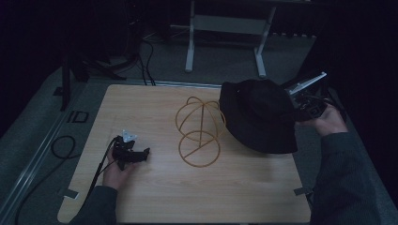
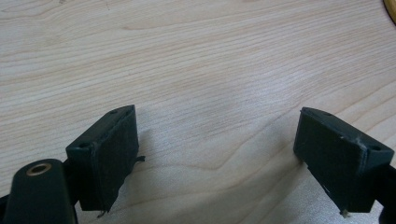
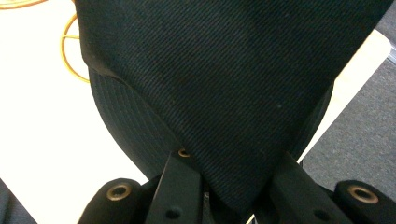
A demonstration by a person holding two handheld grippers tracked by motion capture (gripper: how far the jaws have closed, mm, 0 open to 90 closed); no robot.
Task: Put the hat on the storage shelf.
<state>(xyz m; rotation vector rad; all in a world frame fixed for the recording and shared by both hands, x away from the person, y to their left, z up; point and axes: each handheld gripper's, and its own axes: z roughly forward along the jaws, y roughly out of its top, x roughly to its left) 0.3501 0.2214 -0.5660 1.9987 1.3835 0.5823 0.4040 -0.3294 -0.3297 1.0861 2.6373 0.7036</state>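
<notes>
At right edge of the pale wooden surface (image 1: 155, 201), your right claw (image 1: 300, 104) is clamped on the black fabric bucket hat (image 1: 258, 117), lifted beside the yellow wire hat stand (image 1: 199, 133). Likely next: carry hat over the stand's dome and lower it; left claw (image 1: 133, 154) rests spread, holding nothing.

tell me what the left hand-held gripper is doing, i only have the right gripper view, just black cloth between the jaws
Observer: The left hand-held gripper rests on the wooden table, jaws open, nothing between them.
Operator: what's the cloth
Observer: A black hat, held at its edge by the right hand-held gripper over the table's right side.
Operator: and the yellow wire
Observer: A wire hat stand, standing mid-table just left of the hat.
</notes>
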